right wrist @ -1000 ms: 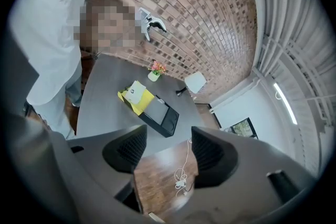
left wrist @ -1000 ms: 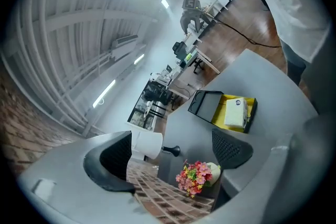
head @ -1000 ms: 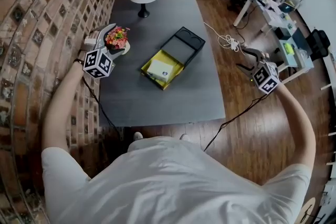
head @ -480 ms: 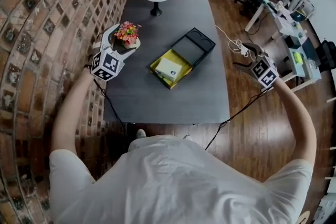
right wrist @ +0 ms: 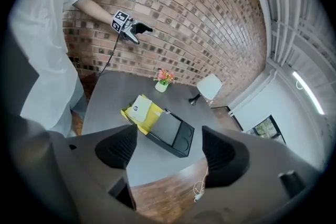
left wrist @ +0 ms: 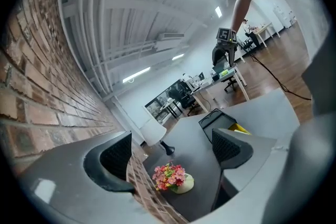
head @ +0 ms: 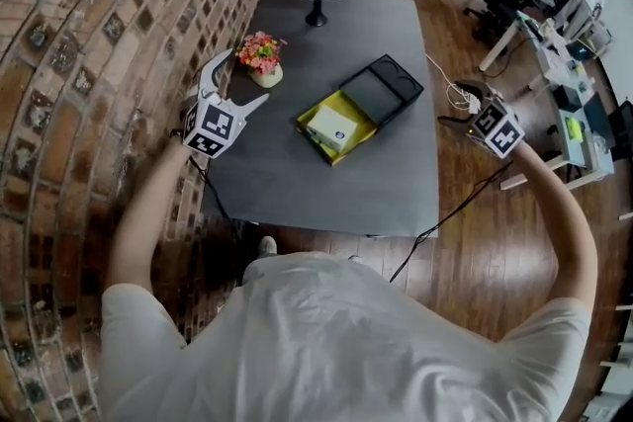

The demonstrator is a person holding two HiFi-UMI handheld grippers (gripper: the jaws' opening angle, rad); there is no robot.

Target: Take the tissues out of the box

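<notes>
Grey table [head: 297,183] holds open box [head: 361,112], contents unclear; left gripper [head: 240,79] jaws released, right gripper [head: 453,104] opening, both empty.

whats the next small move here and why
Probably bring the right gripper in over the table toward the white tissue pack, which lies in the open yellow box. Its jaws are opening with nothing between them, and it hangs off the table's right side. The left gripper, open and empty, sits by the flowers.

The table [head: 326,183] is seen steeply from above in the head view, closely from its left and from farther right in the gripper views; the box [head: 354,109] is shared.
</notes>
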